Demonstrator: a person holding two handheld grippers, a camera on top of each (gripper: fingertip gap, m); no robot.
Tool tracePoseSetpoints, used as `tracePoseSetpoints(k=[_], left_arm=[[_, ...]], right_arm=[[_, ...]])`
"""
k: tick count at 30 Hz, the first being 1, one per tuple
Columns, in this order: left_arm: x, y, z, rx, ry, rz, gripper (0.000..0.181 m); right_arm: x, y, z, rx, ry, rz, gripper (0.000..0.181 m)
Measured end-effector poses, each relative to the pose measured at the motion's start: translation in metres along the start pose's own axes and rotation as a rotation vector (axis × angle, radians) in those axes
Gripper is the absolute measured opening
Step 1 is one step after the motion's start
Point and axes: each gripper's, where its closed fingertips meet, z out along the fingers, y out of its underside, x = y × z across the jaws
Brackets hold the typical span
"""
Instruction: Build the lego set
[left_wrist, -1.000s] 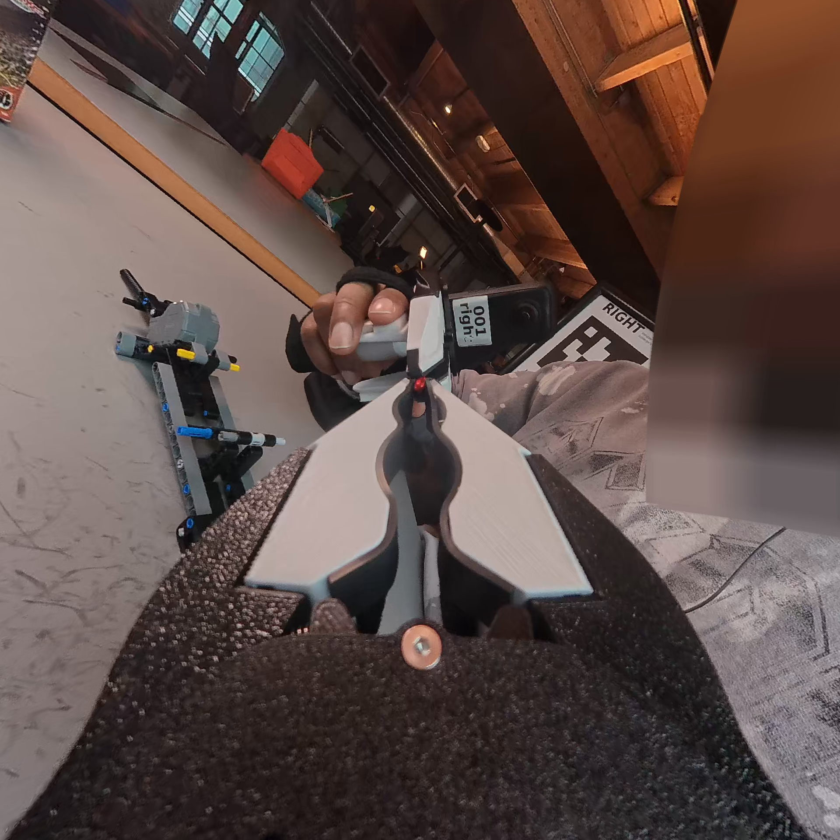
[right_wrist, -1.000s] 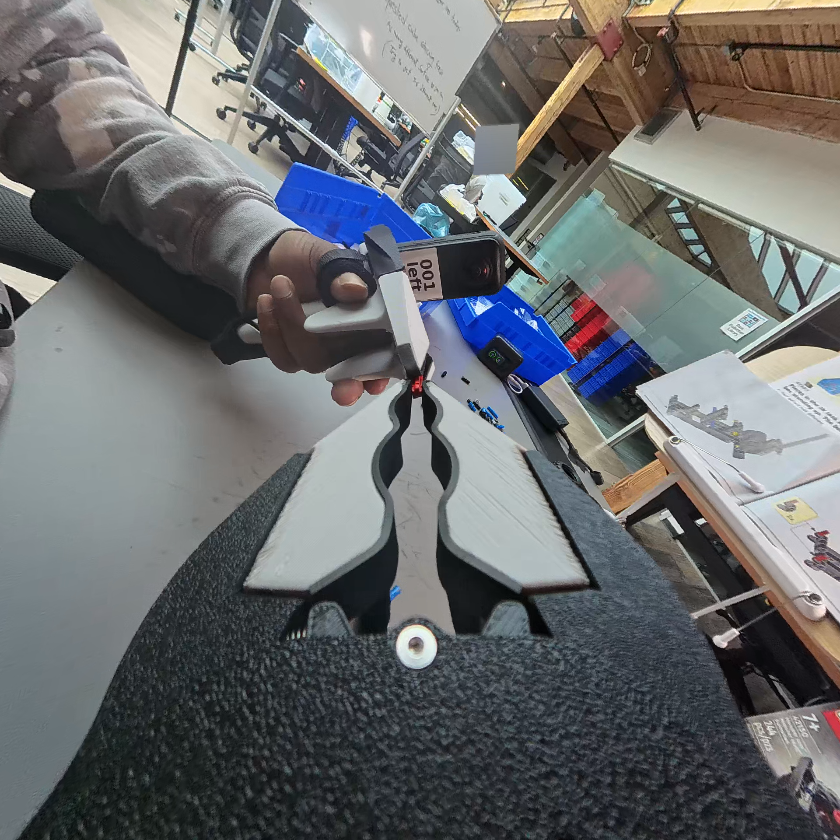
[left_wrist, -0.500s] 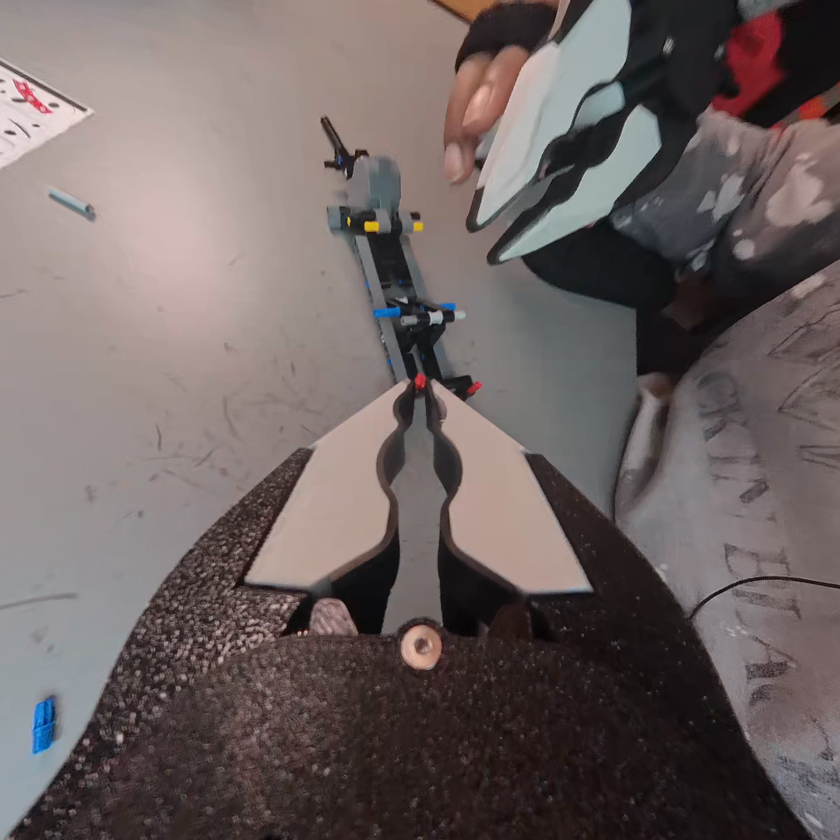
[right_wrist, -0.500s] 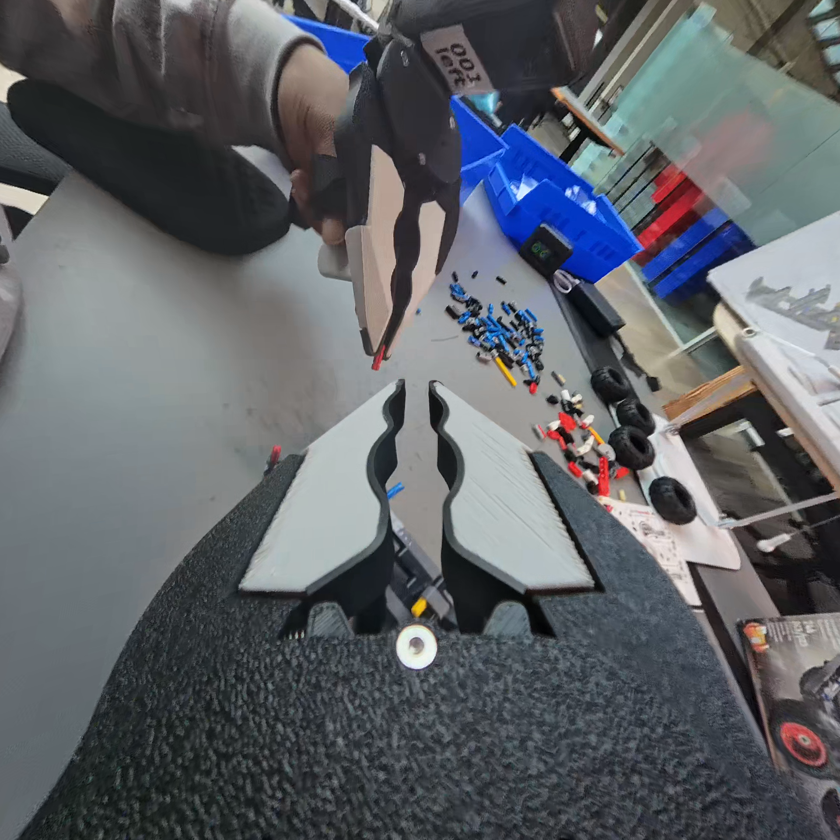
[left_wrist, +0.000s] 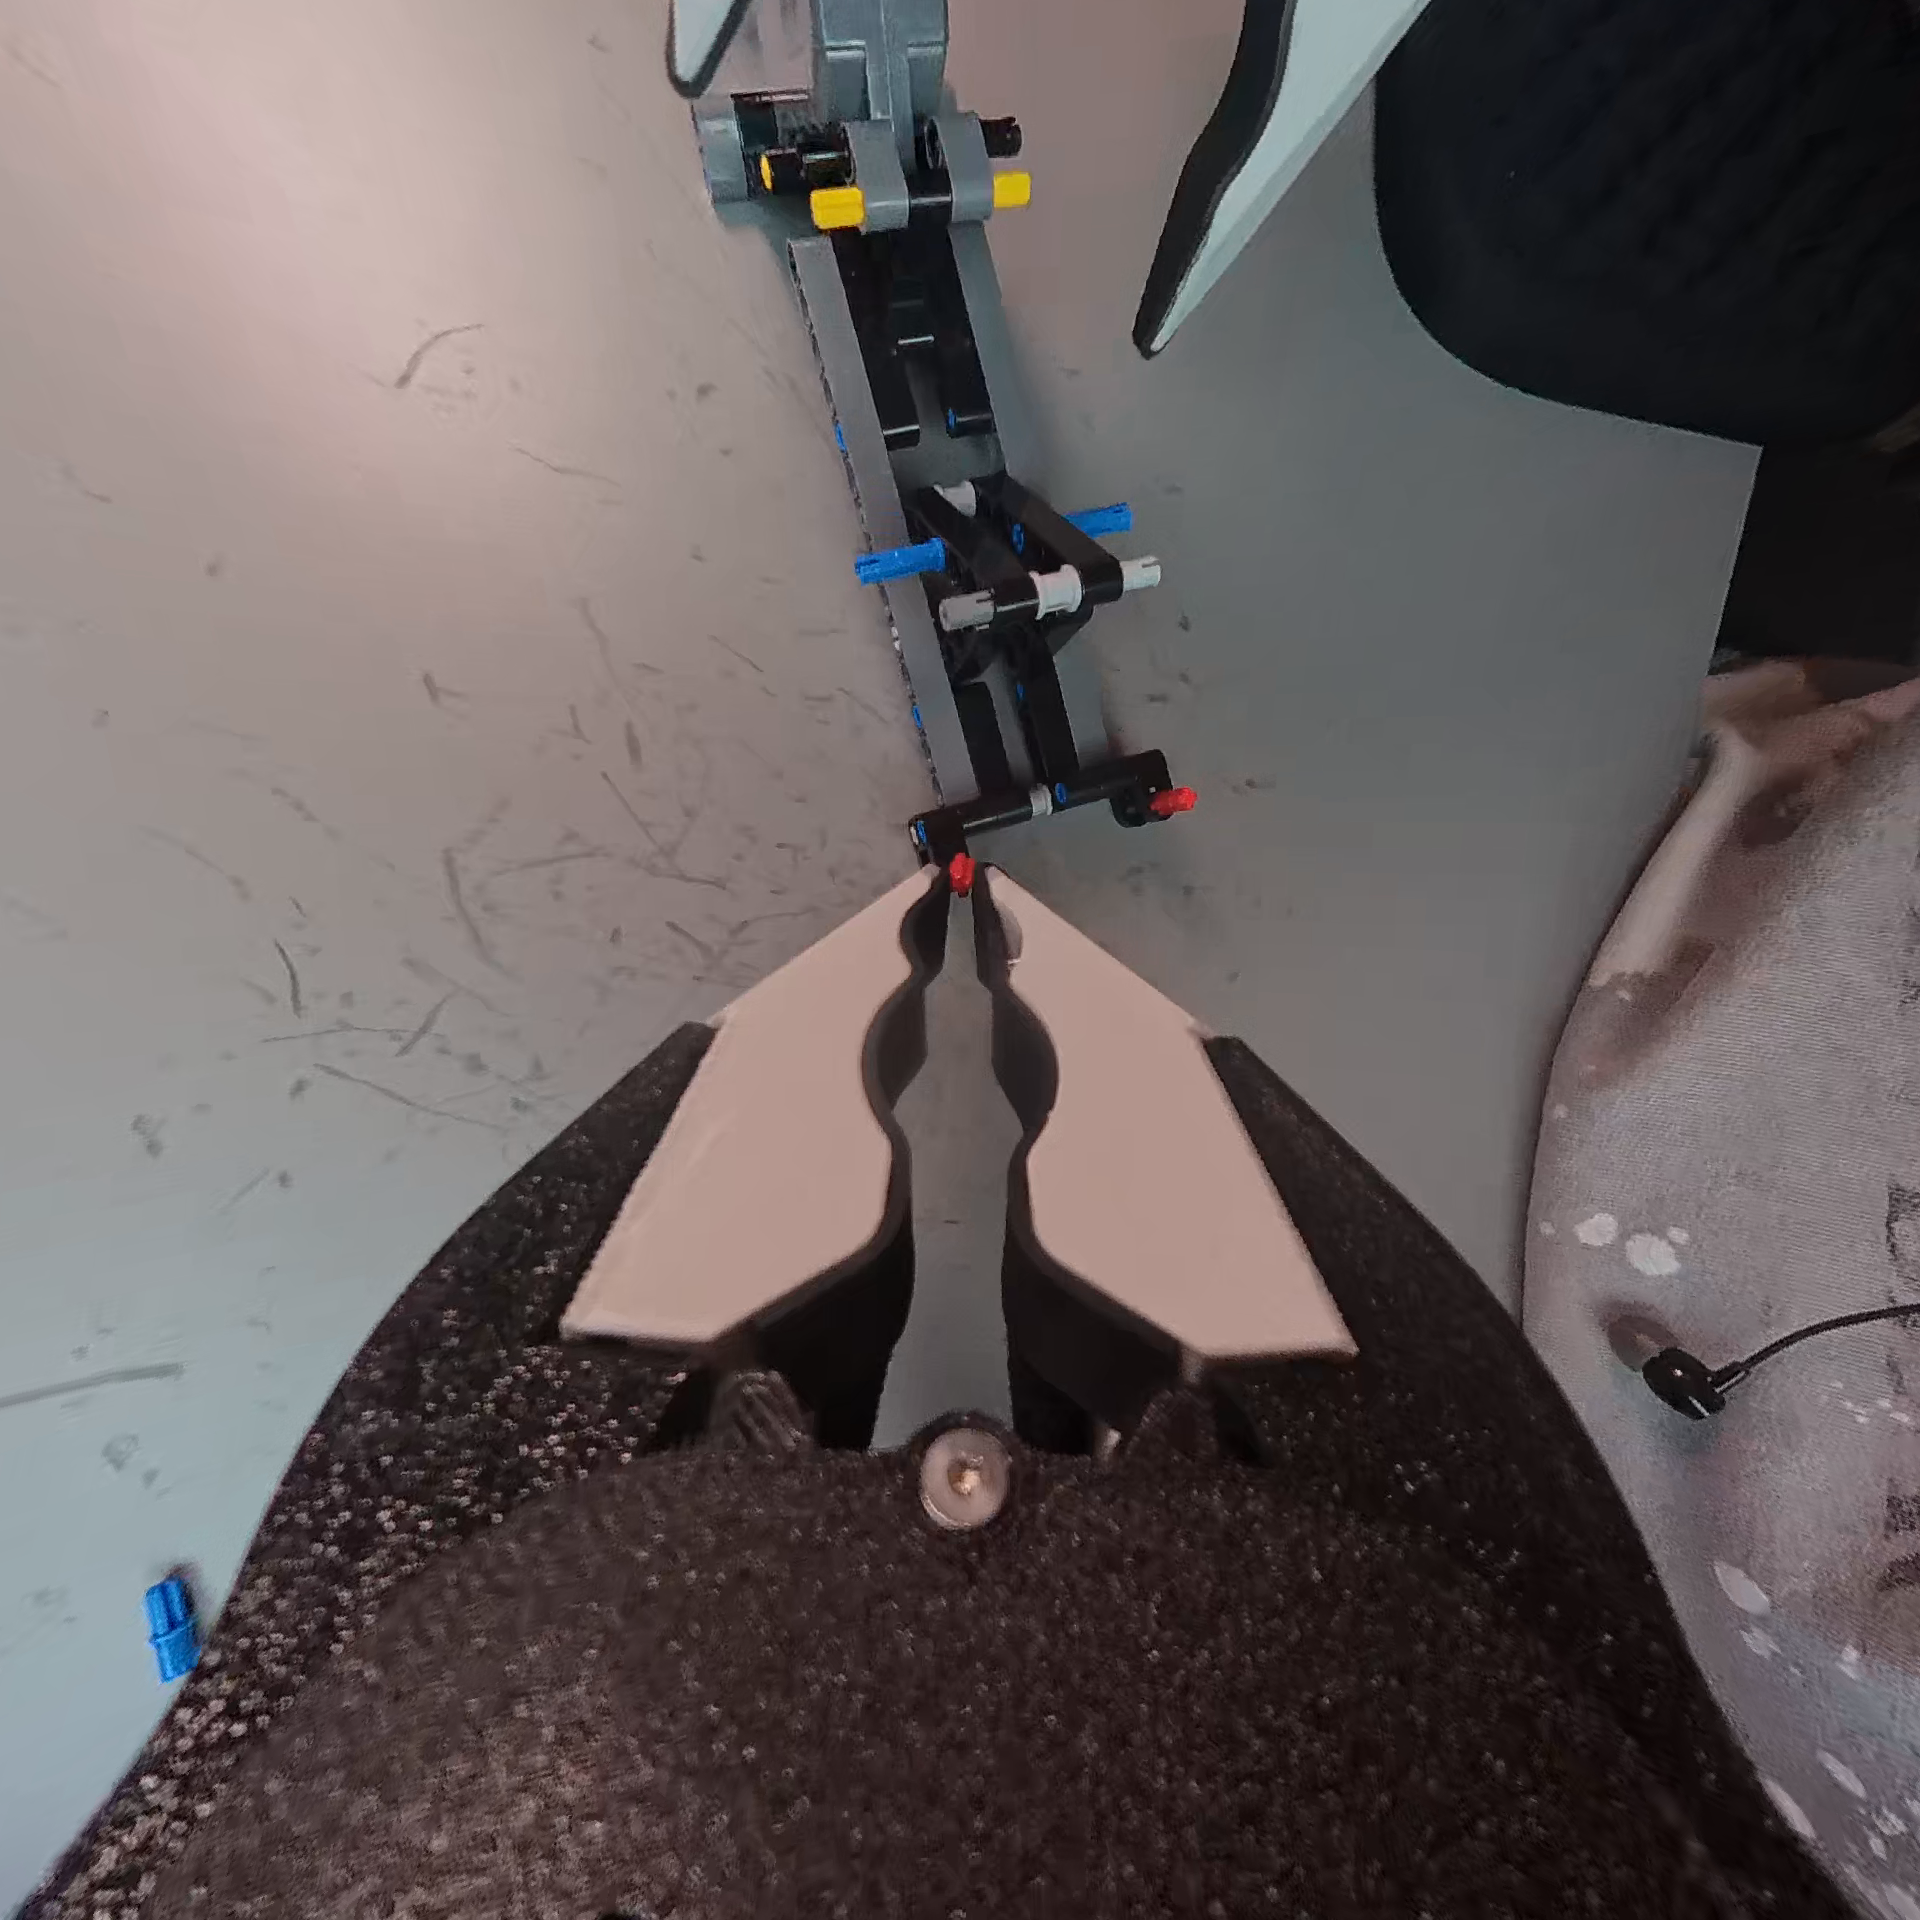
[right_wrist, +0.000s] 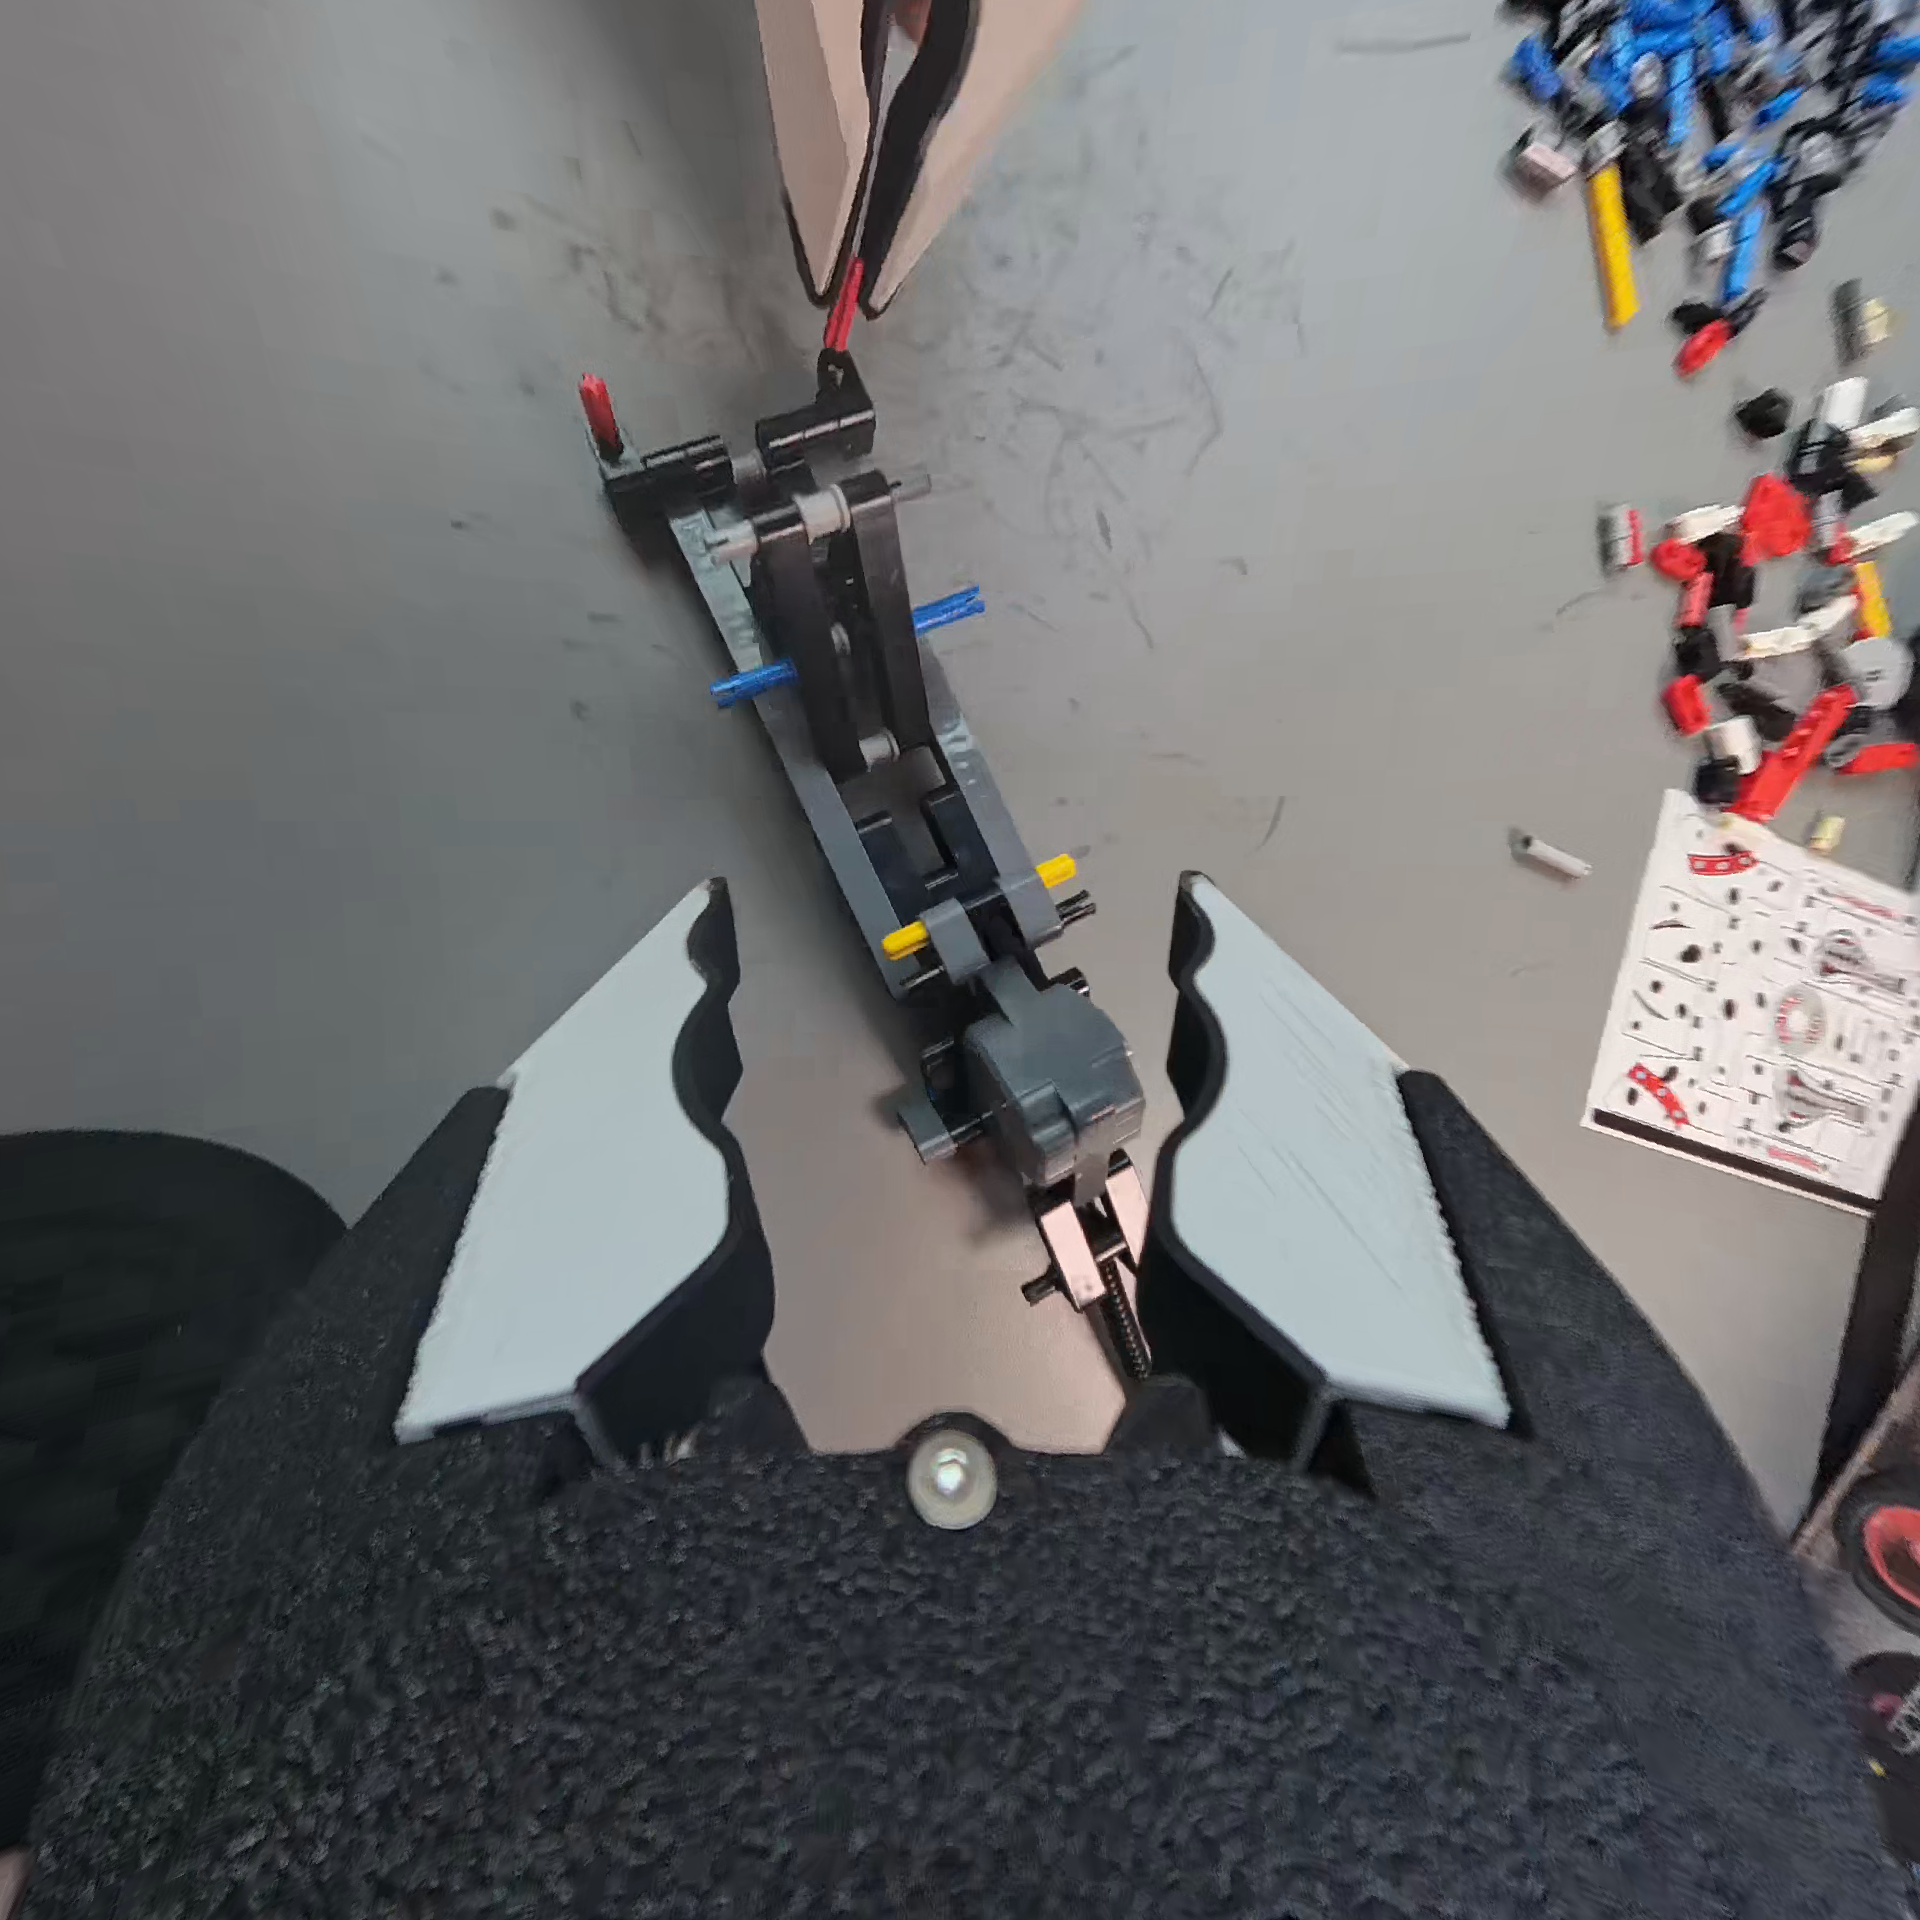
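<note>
Now left claw (left_wrist: 961, 878) pinching red pin (left_wrist: 961, 873) at chassis (left_wrist: 961, 582) end; right claw (right_wrist: 951, 894) spread.

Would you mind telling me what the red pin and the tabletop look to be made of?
Red pin, held in the left claw: looks like hard moulded plastic, smooth, with uniform saturated colour. Tabletop: a matte grey hard surface, perhaps laminate or painted board; fine scratches and scuffs mark it.

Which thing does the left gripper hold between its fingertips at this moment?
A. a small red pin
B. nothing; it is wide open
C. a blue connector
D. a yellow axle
A: the left gripper is shut on a small red pin, its tip close to the black end piece of the lego assembly.
</note>
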Motion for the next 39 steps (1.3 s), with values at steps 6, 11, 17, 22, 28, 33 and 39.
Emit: tracePoseSetpoints(k=[6,11,17,22,28,33,39], left_arm=[[-0.004,0.002,0.000,-0.031,-0.025,0.011,0.005],[-0.014,0.006,-0.007,-0.023,-0.048,0.033,0.005],[-0.021,0.008,-0.011,-0.073,-0.054,0.132,0.005],[-0.023,0.010,-0.011,-0.128,-0.075,0.181,0.005],[-0.026,0.004,-0.009,-0.173,-0.082,0.219,0.005],[-0.029,0.002,-0.004,-0.210,-0.089,0.235,0.005],[-0.029,0.003,-0.004,-0.250,-0.088,0.251,0.005]], right_arm=[[-0.007,0.022,0.026,-0.122,-0.142,0.110,0.046],[-0.033,0.007,0.025,-0.095,-0.006,0.274,0.047],[-0.043,0.001,0.025,-0.067,0.085,0.376,0.047],[-0.042,0.000,0.025,-0.041,0.107,0.397,0.047],[-0.042,-0.001,0.026,-0.023,0.099,0.393,0.047],[-0.042,-0.002,0.026,-0.009,0.095,0.395,0.047],[-0.043,-0.002,0.027,0.006,0.088,0.400,0.046]])
